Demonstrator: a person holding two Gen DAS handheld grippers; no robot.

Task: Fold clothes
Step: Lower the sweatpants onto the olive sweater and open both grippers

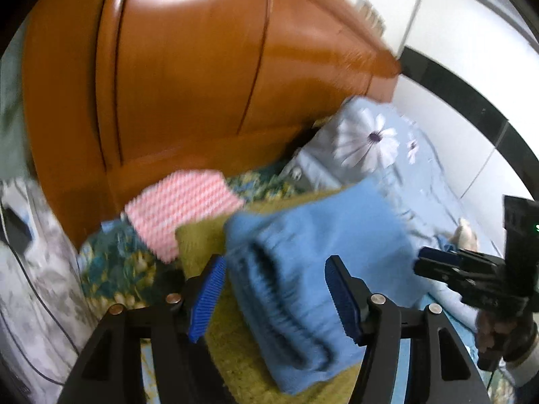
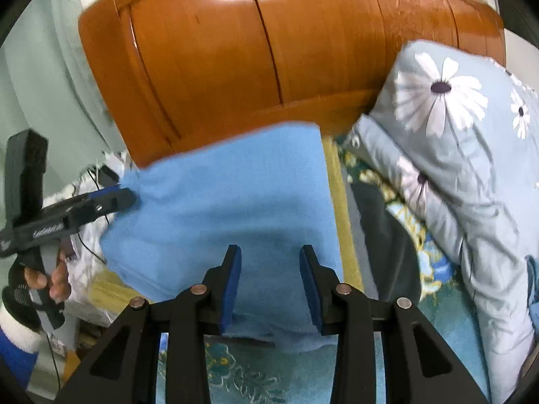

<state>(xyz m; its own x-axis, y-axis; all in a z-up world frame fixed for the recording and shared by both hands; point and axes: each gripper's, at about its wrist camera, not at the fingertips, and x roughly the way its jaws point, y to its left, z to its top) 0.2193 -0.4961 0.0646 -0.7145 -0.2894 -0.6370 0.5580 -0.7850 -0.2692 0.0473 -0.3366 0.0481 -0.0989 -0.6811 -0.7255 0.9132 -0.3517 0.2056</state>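
A folded light blue garment (image 1: 320,262) with an elastic waistband lies on an olive-yellow cloth (image 1: 235,353) on the bed; it also shows in the right wrist view (image 2: 229,208). My left gripper (image 1: 274,296) is open, its blue pads on either side of the waistband end. My right gripper (image 2: 271,286) is open over the garment's near edge. The other gripper appears at each view's side, my right gripper (image 1: 434,259) at the garment's right edge, my left gripper (image 2: 118,198) at its left corner.
A pink-and-white folded cloth (image 1: 182,208) lies behind the garment. A wooden headboard (image 2: 269,50) stands behind the bed. A floral pale blue pillow (image 2: 454,134) lies to the right. A teal floral sheet (image 2: 235,377) covers the bed. Cables and a dark device (image 1: 17,229) sit at left.
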